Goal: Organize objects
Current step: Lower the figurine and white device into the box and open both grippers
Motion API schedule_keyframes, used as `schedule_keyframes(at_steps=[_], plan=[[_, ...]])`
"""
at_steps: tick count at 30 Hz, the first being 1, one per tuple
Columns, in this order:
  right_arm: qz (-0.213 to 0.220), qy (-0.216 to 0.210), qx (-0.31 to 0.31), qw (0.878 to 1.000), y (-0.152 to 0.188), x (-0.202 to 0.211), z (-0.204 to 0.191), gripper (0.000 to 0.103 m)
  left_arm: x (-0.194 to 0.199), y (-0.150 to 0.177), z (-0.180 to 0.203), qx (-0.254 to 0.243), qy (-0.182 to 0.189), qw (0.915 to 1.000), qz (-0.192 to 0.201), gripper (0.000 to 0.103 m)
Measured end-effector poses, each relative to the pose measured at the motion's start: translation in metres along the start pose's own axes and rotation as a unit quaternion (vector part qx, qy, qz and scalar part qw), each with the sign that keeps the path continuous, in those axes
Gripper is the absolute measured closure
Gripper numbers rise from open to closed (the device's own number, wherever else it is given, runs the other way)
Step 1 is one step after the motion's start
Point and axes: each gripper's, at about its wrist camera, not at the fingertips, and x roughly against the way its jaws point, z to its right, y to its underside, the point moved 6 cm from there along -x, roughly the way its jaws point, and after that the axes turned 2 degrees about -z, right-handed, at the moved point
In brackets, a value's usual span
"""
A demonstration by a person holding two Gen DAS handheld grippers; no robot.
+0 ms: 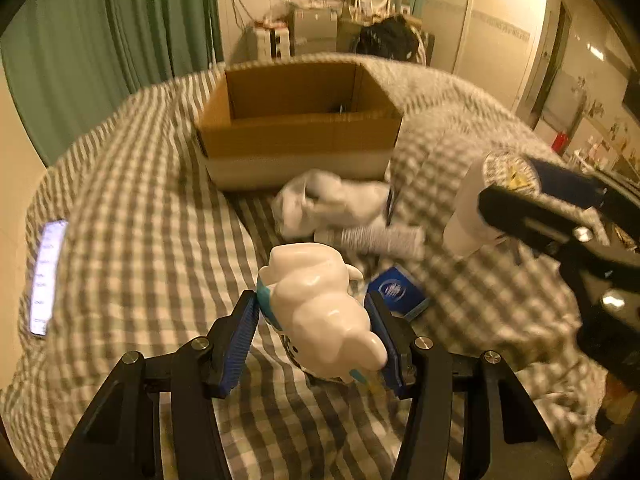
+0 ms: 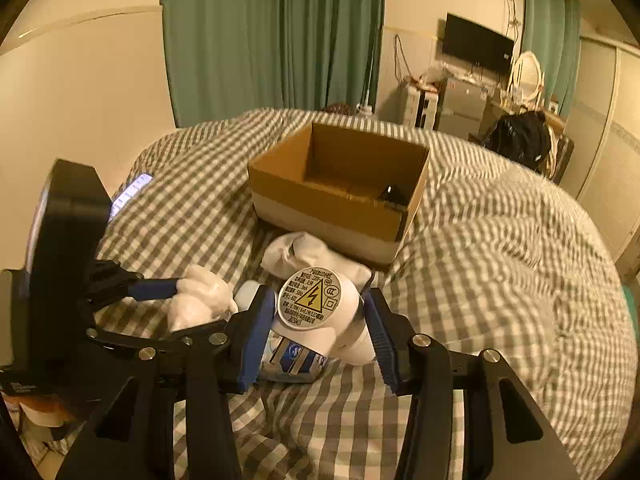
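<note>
1. From the left wrist view, the left gripper (image 1: 312, 320) pinches a glossy white figurine (image 1: 320, 300) between its blue pads, held above the checked bedspread (image 1: 140, 220); the figurine has teal trim on one side.
2. That same view catches the right gripper (image 1: 516, 196) from the side, off to the right, clamped on a white plastic appliance (image 1: 468, 216) with a round warning label.
3. The right wrist view shows that label head-on (a yellow triangle with a lightning bolt), the right gripper (image 2: 320, 316) squeezing the white plastic appliance (image 2: 320, 320) on both sides.
4. Only the right wrist view looks down into the cardboard box (image 2: 332, 200): a small dark object (image 2: 390, 192) lies in its far right corner, too small to identify; the left view shows barely a speck of it.
5. Just in front of the box lies crumpled white cloth (image 1: 328, 204), and beside it a ribbed grey sock (image 1: 384, 238).
6. A small blue packet (image 1: 396, 292) rests on the bedspread near the figurine.
7. A lit phone (image 1: 48, 276) lies on the bedspread, well apart to the left
</note>
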Motion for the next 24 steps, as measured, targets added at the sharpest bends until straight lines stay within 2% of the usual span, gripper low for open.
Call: schedule_keyframes(at_steps=[4, 10, 15, 24], plan=[[0.018, 0.006, 0.008, 1.000, -0.010, 0.017, -0.003, 0.057, 0.031, -0.013, -0.002, -0.006, 0.004, 0.9994, 0.034, 0.047], [0.042, 0.008, 0.021, 0.999, -0.034, 0.033, -0.006, 0.057, 0.050, -0.050, -0.010, -0.016, -0.002, 0.9975, 0.069, 0.047], [0.066, 0.014, 0.038, 0.997, -0.063, 0.037, -0.003, 0.059, 0.051, -0.084, -0.019, -0.018, -0.014, 0.9955, 0.091, 0.047], [0.113, 0.023, 0.056, 0.992, -0.143, 0.026, 0.014, 0.059, 0.033, -0.165, -0.043, -0.015, -0.039, 0.9906, 0.131, 0.047]])
